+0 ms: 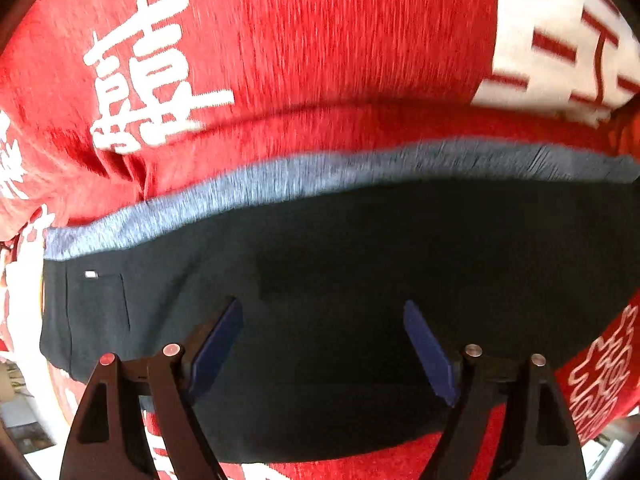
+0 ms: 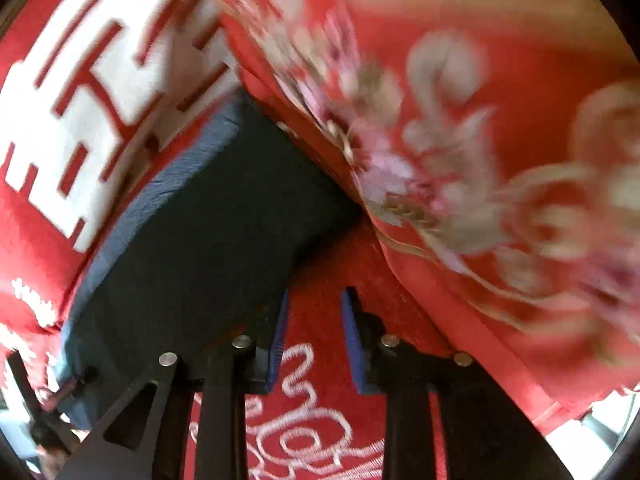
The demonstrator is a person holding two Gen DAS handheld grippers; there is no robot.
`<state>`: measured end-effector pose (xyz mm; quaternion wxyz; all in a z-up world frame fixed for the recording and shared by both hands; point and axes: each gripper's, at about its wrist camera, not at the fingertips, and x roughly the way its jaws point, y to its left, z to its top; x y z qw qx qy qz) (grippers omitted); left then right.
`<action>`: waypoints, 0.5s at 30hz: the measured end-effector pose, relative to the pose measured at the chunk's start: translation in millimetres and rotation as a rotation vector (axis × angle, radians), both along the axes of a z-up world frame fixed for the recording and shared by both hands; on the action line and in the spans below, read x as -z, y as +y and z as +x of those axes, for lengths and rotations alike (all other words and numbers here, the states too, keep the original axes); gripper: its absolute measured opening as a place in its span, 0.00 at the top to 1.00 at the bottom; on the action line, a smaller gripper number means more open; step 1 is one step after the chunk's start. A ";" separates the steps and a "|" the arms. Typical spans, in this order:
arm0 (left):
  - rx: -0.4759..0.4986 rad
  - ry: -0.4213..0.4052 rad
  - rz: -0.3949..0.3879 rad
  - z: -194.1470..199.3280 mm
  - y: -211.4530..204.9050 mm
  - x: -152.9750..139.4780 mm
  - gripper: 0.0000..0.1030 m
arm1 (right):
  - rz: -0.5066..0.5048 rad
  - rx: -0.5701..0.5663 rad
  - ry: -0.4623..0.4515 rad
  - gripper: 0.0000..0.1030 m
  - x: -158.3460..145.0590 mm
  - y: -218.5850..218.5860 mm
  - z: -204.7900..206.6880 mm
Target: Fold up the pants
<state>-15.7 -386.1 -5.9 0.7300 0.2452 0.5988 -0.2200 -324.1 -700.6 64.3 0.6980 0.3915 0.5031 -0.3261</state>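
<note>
The pants [image 1: 320,248] are dark navy with a lighter blue-grey waistband [image 1: 280,184] and lie flat on a red cloth. A small white tag and a pocket seam show at their left end. My left gripper [image 1: 323,320] is open wide and empty, its blue pads [image 1: 218,344] just above the dark fabric. In the right wrist view the pants [image 2: 200,240] lie to the left. My right gripper [image 2: 314,312] is open with a narrower gap and empty, over the red cloth beside the pants' edge.
The red cloth [image 1: 320,40] with large white characters covers the surface. A red quilt with a pale floral pattern [image 2: 480,140] is bunched at the right, against the pants. The cloth's edge and a light floor [image 2: 600,432] show at the lower right.
</note>
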 end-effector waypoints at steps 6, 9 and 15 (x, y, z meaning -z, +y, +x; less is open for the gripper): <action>-0.028 -0.045 -0.004 10.8 -30.1 5.7 0.19 | -0.142 -0.236 -0.058 0.62 -11.2 -19.6 83.2; -0.039 -0.062 0.015 5.1 -37.3 15.7 0.19 | -0.115 -0.237 -0.034 0.62 22.9 -43.2 121.0; -0.053 -0.068 -0.007 -7.8 -17.9 26.5 0.07 | -0.153 -0.270 0.030 0.72 57.9 -59.4 121.9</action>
